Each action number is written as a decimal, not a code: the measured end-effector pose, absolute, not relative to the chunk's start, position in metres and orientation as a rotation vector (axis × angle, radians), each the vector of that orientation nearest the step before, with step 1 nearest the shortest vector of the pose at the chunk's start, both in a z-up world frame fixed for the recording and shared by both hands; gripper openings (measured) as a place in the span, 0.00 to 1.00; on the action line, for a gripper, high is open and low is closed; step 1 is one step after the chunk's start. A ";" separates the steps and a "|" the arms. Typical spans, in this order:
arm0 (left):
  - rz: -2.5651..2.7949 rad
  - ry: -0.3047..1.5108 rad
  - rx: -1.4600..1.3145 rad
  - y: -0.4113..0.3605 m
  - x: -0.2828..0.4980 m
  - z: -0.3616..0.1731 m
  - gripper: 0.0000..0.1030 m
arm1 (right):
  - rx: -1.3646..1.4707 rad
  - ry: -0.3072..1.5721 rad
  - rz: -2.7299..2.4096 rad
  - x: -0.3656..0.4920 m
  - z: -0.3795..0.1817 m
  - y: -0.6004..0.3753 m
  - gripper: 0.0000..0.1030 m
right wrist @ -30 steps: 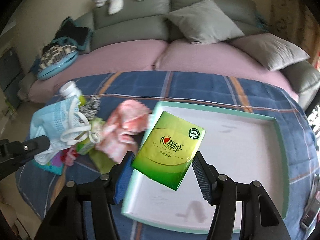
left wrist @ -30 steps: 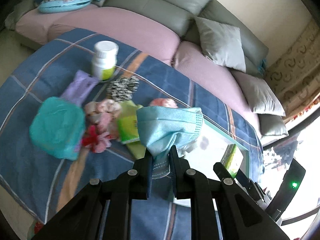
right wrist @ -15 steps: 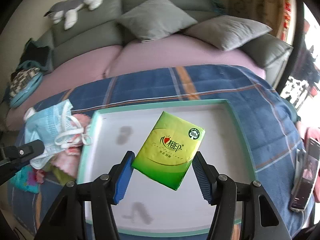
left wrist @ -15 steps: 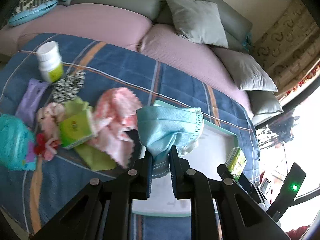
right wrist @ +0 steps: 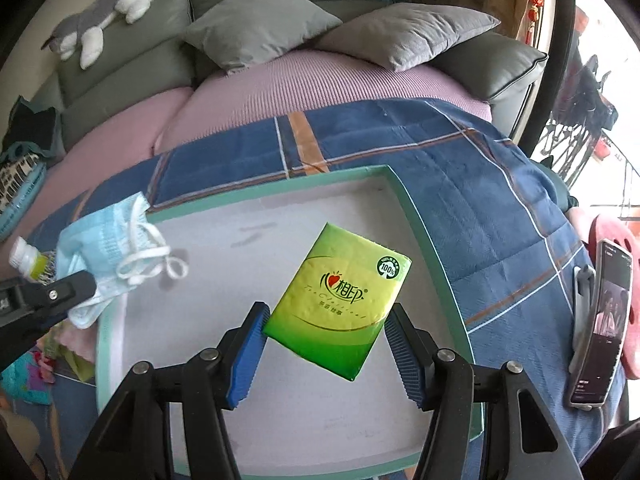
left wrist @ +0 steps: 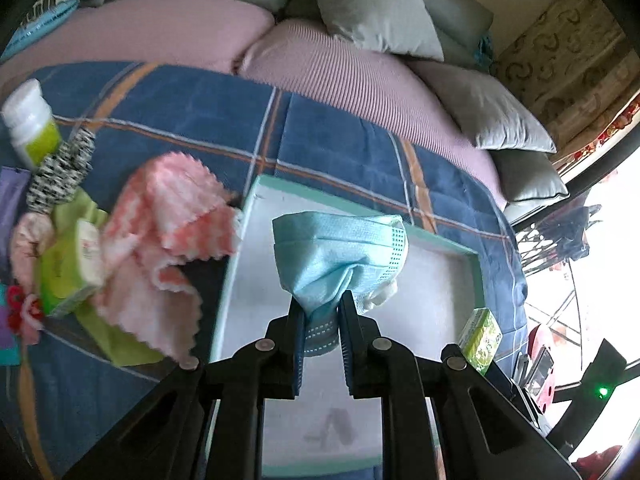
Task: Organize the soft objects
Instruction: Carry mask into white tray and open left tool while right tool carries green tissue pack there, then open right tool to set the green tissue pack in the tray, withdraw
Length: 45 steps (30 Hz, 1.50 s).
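Crumpled pale-blue face mask (left wrist: 340,256), white ear loops dangling, hangs pinched in the left gripper (left wrist: 322,320) above the mint-rimmed white tray (right wrist: 424,232), while the right gripper (right wrist: 324,340) clamps a glossy green tissue pack (right wrist: 340,304) over it.

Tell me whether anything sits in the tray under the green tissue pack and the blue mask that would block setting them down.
Nothing visible does. The tray floor under the tissue pack in the right gripper is bare, with only faint smudges. The face mask in the left gripper hangs over bare floor near the tray's left rim.
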<state>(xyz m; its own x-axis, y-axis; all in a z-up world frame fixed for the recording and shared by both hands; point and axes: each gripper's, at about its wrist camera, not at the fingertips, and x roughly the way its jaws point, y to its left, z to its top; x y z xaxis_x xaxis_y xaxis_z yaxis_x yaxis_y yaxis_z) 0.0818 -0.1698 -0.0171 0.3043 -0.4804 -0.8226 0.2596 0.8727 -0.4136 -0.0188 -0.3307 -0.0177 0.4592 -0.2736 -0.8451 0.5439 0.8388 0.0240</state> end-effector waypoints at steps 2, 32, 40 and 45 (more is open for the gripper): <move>-0.506 1.196 -0.235 -0.174 0.087 -0.030 0.16 | 0.314 0.985 -0.510 -0.017 -0.024 -0.332 0.61; -0.473 1.198 -0.078 -0.172 0.071 -0.035 0.43 | 0.280 1.016 -0.525 -0.013 -0.029 -0.329 0.65; -0.433 1.178 -0.061 -0.165 0.071 -0.029 0.48 | 0.253 1.023 -0.514 -0.010 -0.026 -0.324 0.65; -0.407 1.179 -0.047 -0.161 0.072 -0.030 0.49 | 0.228 1.038 -0.519 -0.008 -0.028 -0.322 0.71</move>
<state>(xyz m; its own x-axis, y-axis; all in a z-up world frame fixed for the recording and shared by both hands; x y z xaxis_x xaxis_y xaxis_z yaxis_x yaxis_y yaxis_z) 0.0721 -0.1606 -0.0300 0.3180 -0.3330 -0.8877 0.2848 0.9266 -0.2456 -0.0079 -0.3220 -0.0282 0.4020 -0.3010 -0.8647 0.5112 0.8573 -0.0608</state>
